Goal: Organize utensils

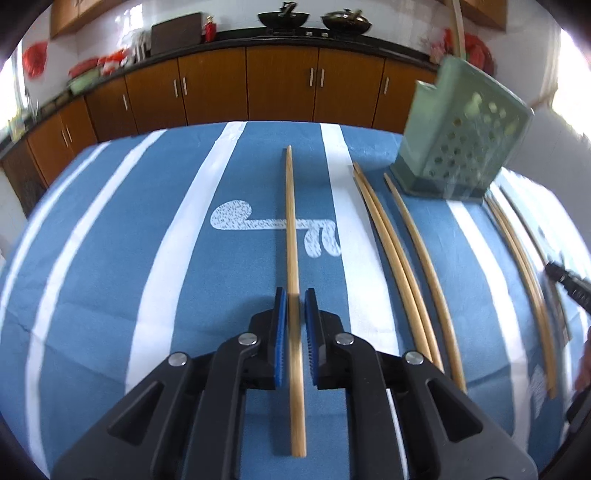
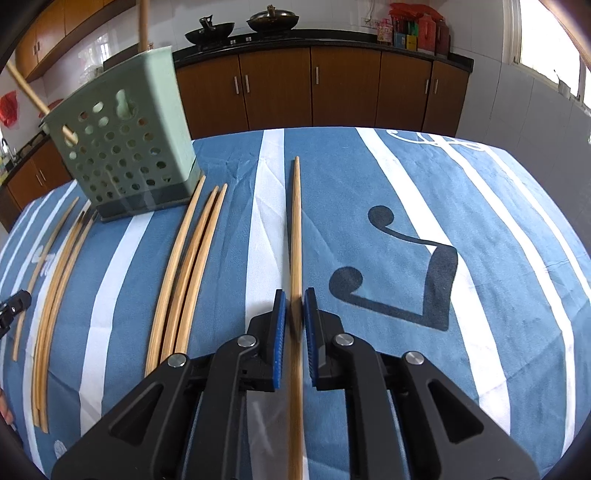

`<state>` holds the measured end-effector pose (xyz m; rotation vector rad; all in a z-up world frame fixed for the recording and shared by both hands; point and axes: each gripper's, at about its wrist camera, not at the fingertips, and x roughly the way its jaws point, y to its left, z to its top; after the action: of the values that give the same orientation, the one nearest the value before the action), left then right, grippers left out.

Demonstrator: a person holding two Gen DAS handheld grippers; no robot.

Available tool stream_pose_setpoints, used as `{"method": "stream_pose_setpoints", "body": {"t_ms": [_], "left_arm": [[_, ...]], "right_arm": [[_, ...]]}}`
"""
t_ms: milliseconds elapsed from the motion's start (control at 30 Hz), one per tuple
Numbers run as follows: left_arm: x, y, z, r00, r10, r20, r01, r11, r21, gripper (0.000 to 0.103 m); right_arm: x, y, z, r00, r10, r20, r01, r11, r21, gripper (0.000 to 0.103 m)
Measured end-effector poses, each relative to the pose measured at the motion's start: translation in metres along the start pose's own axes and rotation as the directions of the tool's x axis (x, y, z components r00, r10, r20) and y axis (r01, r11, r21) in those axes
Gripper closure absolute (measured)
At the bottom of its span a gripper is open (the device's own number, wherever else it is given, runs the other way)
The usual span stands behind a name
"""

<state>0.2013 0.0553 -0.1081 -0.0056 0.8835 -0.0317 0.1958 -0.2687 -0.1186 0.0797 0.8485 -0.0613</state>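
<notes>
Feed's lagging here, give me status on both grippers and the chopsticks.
Left gripper open astride one chopstick. Right gripper likewise, chopstick between pads. Holder upright, nothing blocking.

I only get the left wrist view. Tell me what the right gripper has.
Observer: The right gripper has a single chopstick between its jaws, apart from the others.
Operator: Report the holder's contents.
Observer: The green holder has two: an upright chopstick and a tilted chopstick leaning left.
Operator: Say what lies right of that gripper.
Observer: Only striped cloth with a dark music note.
</notes>
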Motion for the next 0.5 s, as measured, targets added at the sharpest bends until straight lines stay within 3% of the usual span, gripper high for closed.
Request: {"method": "stream_pose_setpoints", "body": {"t_ms": [267,500], "left_arm": [[-0.013,0.000,-0.017,1.000,0.004,-0.001,-0.004,1.000,-0.004,0.087],[-0.020,0.000,-0.024,1.000,-0.003,-0.016,0.003,1.000,-0.005,0.095]], "right_arm": [[-0.013,-0.004,-0.016,1.000,0.017,-0.009,-0.017,1.000,0.013,0.090],[-0.019,-0.011,-0.020,0.999,0.033,-0.020,-0.032,0.999,0.041,0.095]]}}
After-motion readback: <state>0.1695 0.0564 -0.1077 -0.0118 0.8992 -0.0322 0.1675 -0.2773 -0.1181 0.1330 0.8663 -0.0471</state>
